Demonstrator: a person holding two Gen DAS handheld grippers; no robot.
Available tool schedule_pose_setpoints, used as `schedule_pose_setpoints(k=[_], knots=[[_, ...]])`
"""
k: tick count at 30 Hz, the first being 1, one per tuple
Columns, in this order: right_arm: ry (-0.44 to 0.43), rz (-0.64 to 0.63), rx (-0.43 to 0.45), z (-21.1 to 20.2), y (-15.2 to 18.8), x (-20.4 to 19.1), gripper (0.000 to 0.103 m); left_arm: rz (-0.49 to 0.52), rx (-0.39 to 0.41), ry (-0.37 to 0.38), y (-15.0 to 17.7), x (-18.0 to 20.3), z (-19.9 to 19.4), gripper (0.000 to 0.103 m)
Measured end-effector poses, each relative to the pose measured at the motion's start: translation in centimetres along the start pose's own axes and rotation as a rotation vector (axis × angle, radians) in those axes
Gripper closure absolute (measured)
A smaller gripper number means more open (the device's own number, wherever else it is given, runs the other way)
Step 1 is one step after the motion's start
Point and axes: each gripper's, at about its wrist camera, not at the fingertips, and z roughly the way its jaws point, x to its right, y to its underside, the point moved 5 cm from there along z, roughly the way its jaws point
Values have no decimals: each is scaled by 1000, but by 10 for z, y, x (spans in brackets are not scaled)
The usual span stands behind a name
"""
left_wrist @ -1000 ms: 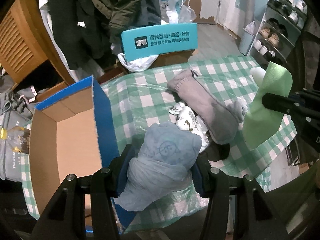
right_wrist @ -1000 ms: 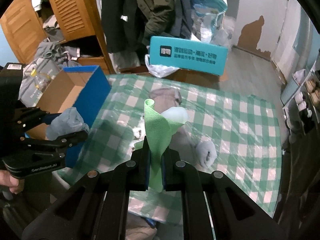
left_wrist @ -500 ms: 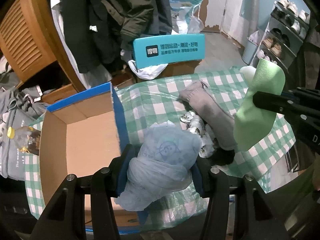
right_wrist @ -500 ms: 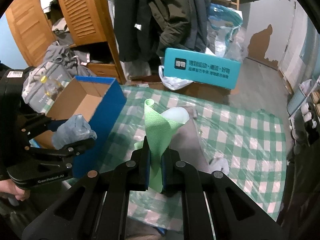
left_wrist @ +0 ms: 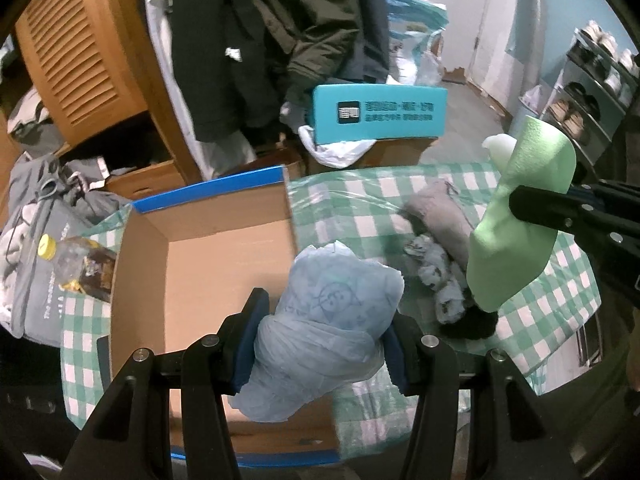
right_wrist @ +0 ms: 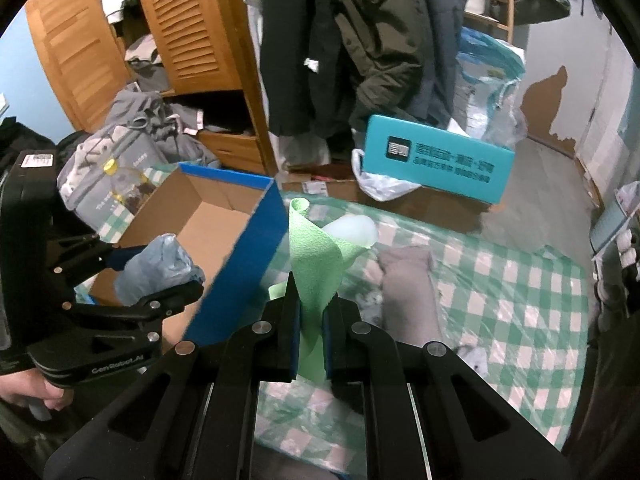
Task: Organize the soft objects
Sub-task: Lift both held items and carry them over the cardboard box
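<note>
My left gripper is shut on a pale blue crumpled bundle and holds it over the right part of the open cardboard box with blue sides. The bundle also shows in the right wrist view. My right gripper is shut on a green cloth with a pale white piece behind it, raised above the checked table. The green cloth shows at the right of the left wrist view. A grey folded garment and small patterned pieces lie on the table.
The green-and-white checked tablecloth covers the table. A teal box with printed text stands beyond the far edge. Wooden louvred wardrobe, hanging dark coats, a grey bag with a bottle and shoe shelves surround the table.
My left gripper has carried the blue bundle leftward from over the table to over the box. My right gripper has also moved left with the green cloth, closer to the box wall.
</note>
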Motion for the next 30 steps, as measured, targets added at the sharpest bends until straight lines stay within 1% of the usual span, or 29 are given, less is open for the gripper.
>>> schedule_pose_setpoints(k=[16,30], knots=[[-75,-66,-5,27,-30,-67,95,-92,-4,-36,17,-63,-2,49],[-137,-135,-34,54,-44,-125,95,-169,-9,-90,34,-119,-3,49]])
